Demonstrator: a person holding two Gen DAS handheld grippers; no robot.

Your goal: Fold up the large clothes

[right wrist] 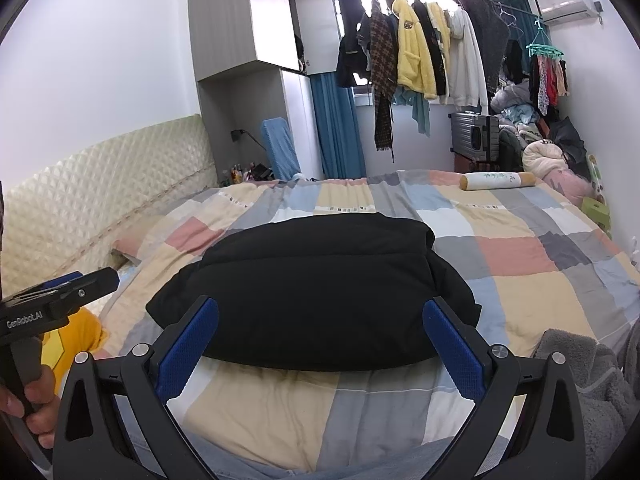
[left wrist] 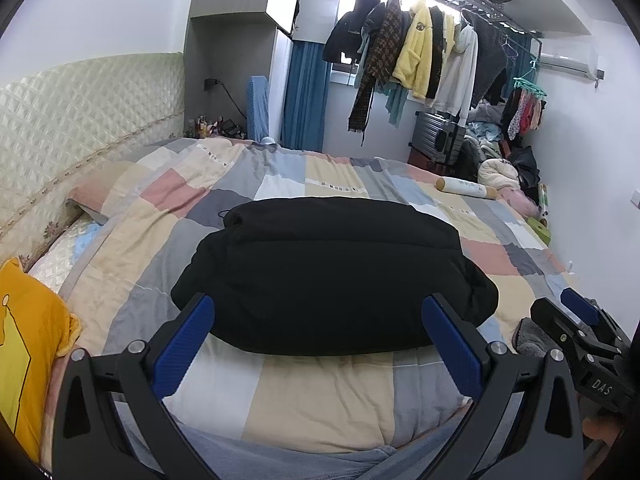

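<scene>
A bed [left wrist: 132, 220] fills most of both views, covered by a patchwork quilt [right wrist: 520, 248] of beige, grey, pink and pale blue squares, with a cream quilted headboard [left wrist: 80, 120] along its left edge. Above the far edge hangs a rack of clothes [right wrist: 424, 48], among them a yellow fleece jacket and a white hoodie, beside a blue curtain [left wrist: 304, 96]. A black coat [left wrist: 332, 272], folded into a thick, rounded bundle, lies in the middle of the bed toward the near edge, resting flat on the quilt. The left gripper [left wrist: 318, 336] hangs just above the near edge, its blue-padded jaws spread wide on either side of the coat's near side and holding nothing. The right gripper [right wrist: 320, 340] is in the same pose, jaws wide apart and empty, framing the coat's near edge; whether either gripper touches the cloth cannot be told. A yellow pillow [left wrist: 28, 352] lies at the near left corner of the bed. A grey fleece cloth [right wrist: 592, 380] is bunched at the near right corner. A white bolster [right wrist: 498, 181] with tan ends lies near the far right corner, well apart from the coat. A hand [right wrist: 34, 402] grips the left gripper's handle at the left border of the right wrist view.
</scene>
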